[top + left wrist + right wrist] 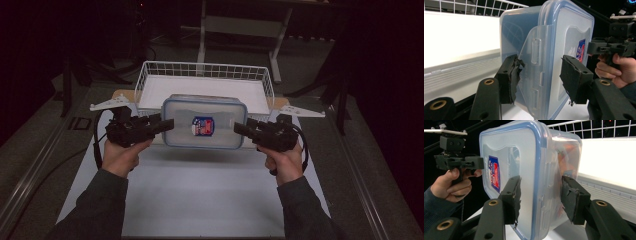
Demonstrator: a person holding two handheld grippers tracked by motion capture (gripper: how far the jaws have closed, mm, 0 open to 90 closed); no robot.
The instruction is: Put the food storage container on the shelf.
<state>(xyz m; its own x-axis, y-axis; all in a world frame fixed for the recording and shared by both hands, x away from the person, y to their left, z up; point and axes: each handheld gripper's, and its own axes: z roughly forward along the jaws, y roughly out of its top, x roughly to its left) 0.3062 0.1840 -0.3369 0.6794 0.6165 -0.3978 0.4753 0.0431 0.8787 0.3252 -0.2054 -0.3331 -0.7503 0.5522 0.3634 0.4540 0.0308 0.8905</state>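
Left gripper [167, 124] clamps the lidded plastic container [204, 122] at one short end, right gripper [240, 127] at the other; it hangs level between them, just before the wire basket [205, 70].

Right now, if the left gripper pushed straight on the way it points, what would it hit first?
The left gripper already clamps the lidded plastic container at its end, so it would meet that container first, probably pushing it toward the right gripper.

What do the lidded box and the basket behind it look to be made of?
Box: apparently translucent plastic, smooth and slightly glossy; the wall shows through, and the lid has a blue rim.
Basket: probably white-coated metal wire, a thin open grid of walls.
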